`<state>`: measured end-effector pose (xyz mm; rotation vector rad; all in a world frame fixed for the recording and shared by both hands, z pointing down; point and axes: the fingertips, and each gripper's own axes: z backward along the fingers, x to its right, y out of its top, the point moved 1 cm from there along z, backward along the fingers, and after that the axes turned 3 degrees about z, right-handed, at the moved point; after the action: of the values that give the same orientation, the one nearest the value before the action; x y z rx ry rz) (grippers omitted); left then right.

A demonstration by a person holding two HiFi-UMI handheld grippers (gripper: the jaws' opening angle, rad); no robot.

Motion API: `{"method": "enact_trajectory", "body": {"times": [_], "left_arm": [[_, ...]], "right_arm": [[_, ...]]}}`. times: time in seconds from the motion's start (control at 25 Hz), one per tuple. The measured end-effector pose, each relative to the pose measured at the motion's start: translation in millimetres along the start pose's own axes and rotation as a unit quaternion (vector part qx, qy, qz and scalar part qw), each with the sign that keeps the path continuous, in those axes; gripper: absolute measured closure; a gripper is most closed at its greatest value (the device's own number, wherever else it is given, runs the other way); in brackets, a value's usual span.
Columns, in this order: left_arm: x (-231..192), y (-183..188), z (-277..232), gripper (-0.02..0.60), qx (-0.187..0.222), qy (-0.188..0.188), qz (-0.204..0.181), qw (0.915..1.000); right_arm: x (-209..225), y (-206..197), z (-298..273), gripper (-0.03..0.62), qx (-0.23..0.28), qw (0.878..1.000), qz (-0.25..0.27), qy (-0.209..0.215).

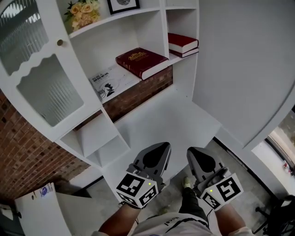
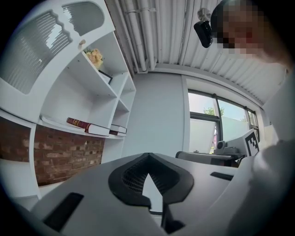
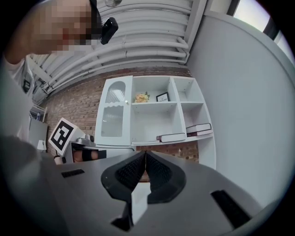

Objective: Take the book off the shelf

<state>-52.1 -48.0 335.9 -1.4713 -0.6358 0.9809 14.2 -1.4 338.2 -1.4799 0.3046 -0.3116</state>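
Observation:
A dark red book (image 1: 140,61) with gold lettering lies flat on the white shelf (image 1: 117,87), hanging slightly over its front edge. It shows side-on in the left gripper view (image 2: 86,126) and small in the right gripper view (image 3: 172,137). Two more red books (image 1: 182,44) are stacked in the compartment to its right. My left gripper (image 1: 162,146) and right gripper (image 1: 192,152) are held low and close to my body, well short of the shelf. Both are shut with nothing between the jaws.
A printed white booklet (image 1: 107,83) lies left of the red book. A flower bunch (image 1: 83,11) and a framed picture (image 1: 123,5) sit on the upper shelf. A glass cabinet door (image 1: 34,64) stands at the left. Brick wall (image 1: 27,156) runs behind.

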Motion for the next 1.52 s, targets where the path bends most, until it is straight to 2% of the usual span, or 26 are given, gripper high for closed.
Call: {"method": "enact_trajectory", "body": {"times": [0.32,0.64,0.92,1.04,1.24,1.4,1.52], "left_arm": [[-74.2,17.8,-80.7,0.571,0.012,0.074,-0.002,0.9972],[-134.3,29.7,-152.2,0.571,0.013,0.150,0.009,0.9886],[-173.4,39.9,-189.2,0.571,0.035,0.200,0.033,0.9787],[-185.1,41.8,-195.3,0.570,0.048,0.211,0.054,0.9747],[-195.0,43.2,-201.1,0.568,0.057,0.186,0.101,0.9757],[-197.5,55.3,-199.7,0.560,0.085,0.167,0.114,0.9756],[-200.0,62.4,-198.8,0.529,0.111,0.147,0.142,0.9725]], "right_arm": [[79.9,-0.6,-98.5,0.577,0.000,0.997,-0.005,0.073],[148.2,-0.3,-181.7,0.577,-0.012,0.988,-0.017,0.153],[186.7,-1.9,-229.6,0.577,-0.009,0.978,0.019,0.206],[195.3,-2.2,-248.5,0.576,-0.005,0.972,0.063,0.227],[198.2,10.9,-279.7,0.565,0.027,0.965,0.137,0.222],[200.6,7.5,-296.3,0.497,0.014,0.941,0.263,0.214],[204.1,3.2,-307.2,0.452,0.009,0.919,0.349,0.184]]}}
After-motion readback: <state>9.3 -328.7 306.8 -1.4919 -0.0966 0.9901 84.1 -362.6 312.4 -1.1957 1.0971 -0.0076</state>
